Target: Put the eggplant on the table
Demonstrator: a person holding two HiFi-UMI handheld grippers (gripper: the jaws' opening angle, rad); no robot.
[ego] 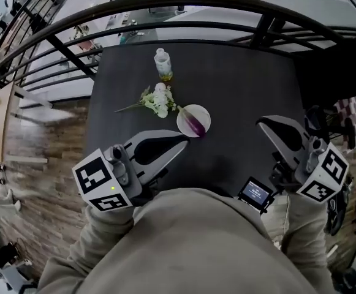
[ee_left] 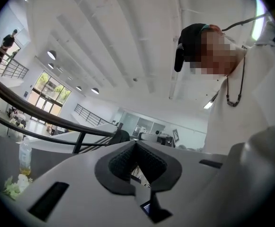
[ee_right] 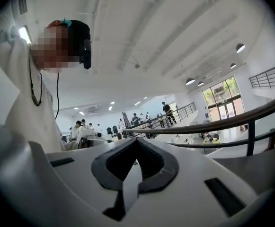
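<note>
A purple eggplant (ego: 195,125) lies on a small white plate (ego: 203,111) in the middle of the black table (ego: 251,84). My left gripper (ego: 184,142) is held near the table's front edge, its tip just left of and below the plate, shut with nothing in it. My right gripper (ego: 261,122) is raised at the right, well apart from the plate, shut and empty. Both gripper views look out level over the room, not at the eggplant. In each, the dark pads of the left gripper (ee_left: 136,143) and of the right gripper (ee_right: 136,141) meet at the tip.
A small clear bottle (ego: 163,64) stands at the back of the table, with a bunch of white flowers (ego: 158,100) lying just left of the plate. A dark curved railing (ego: 184,2) runs behind the table. A small screen device (ego: 255,194) sits by my right arm.
</note>
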